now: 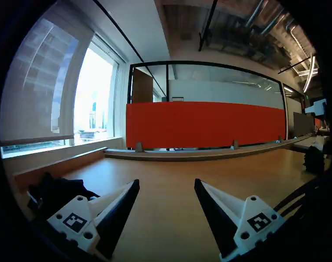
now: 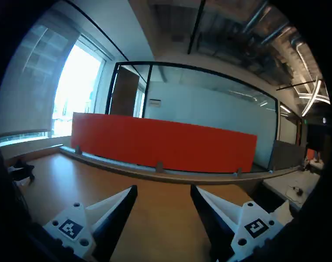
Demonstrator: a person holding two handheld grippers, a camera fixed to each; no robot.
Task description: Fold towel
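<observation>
My left gripper (image 1: pixel 167 182) is open just above a bare wooden desktop (image 1: pixel 174 174), with nothing between its fingers. A crumpled dark cloth (image 1: pixel 57 192) lies on the desk at the left, behind the left finger in the left gripper view. My right gripper (image 2: pixel 164 187) is open too, low over the same wooden desktop (image 2: pixel 166 209), and holds nothing. A small dark thing (image 2: pixel 22 170) rests at the far left edge of the right gripper view; I cannot tell what it is.
An orange divider panel (image 1: pixel 205 124) stands along the desk's far edge, also seen as the orange panel (image 2: pixel 161 146). A window (image 1: pixel 94 105) and a low wooden ledge (image 1: pixel 57 163) run along the left. A dark object (image 1: pixel 314 159) sits at the right. A pale neighbouring desk (image 2: pixel 292 183) lies beyond.
</observation>
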